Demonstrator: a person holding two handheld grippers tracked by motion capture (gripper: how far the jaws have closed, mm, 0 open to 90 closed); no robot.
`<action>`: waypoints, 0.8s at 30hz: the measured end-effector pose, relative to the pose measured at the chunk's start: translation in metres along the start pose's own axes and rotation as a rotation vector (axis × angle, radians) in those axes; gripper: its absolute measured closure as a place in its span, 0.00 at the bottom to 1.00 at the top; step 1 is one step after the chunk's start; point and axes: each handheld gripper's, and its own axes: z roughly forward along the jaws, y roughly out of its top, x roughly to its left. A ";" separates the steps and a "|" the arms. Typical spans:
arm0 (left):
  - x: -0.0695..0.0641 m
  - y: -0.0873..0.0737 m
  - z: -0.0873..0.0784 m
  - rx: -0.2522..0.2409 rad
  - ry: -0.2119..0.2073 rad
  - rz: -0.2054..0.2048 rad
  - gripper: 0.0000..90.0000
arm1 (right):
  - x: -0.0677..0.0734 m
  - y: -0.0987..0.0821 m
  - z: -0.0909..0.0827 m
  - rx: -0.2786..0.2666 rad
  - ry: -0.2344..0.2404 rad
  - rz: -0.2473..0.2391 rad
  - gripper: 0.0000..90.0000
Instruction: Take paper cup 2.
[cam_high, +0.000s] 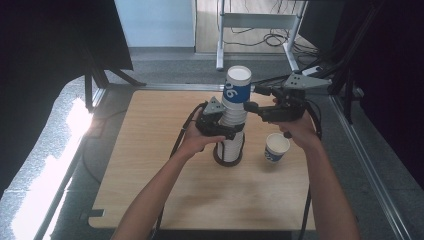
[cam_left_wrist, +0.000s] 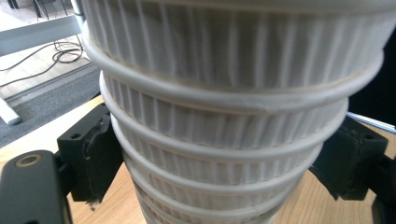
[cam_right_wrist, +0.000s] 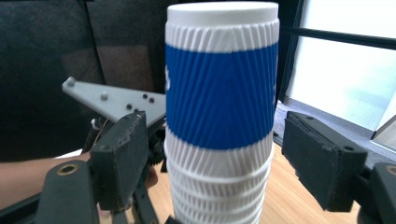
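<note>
A tall stack of ribbed white paper cups (cam_high: 231, 137), set upside down, stands in a black ring (cam_high: 220, 159) at the middle of the wooden table (cam_high: 150, 175). Its top cup (cam_high: 236, 87) has a blue band. My left gripper (cam_high: 227, 131) is shut on the lower part of the stack (cam_left_wrist: 224, 116), with a pad pressed against each side. My right gripper (cam_high: 255, 99) is higher, beside the top cup (cam_right_wrist: 219, 93). Its jaws straddle the cup just under the blue band; the right-hand pad stands clear of it, so the gripper (cam_right_wrist: 224, 158) is open.
A single upright blue-and-white cup (cam_high: 276, 147) stands on the table to the right of the stack, under my right hand. A white metal frame (cam_high: 255, 22) and loose cables lie on the floor beyond the table's far edge. Dark curtains flank both sides.
</note>
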 end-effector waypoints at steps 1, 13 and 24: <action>0.000 0.000 0.000 0.002 -0.001 -0.003 0.15 | -0.001 0.002 0.002 0.001 0.004 0.004 0.25; 0.000 0.001 -0.001 0.007 -0.002 -0.003 0.15 | -0.004 0.023 0.027 0.019 0.031 -0.003 0.21; 0.000 0.000 -0.001 0.003 -0.003 -0.001 0.15 | -0.004 0.039 0.047 0.027 0.023 -0.018 0.28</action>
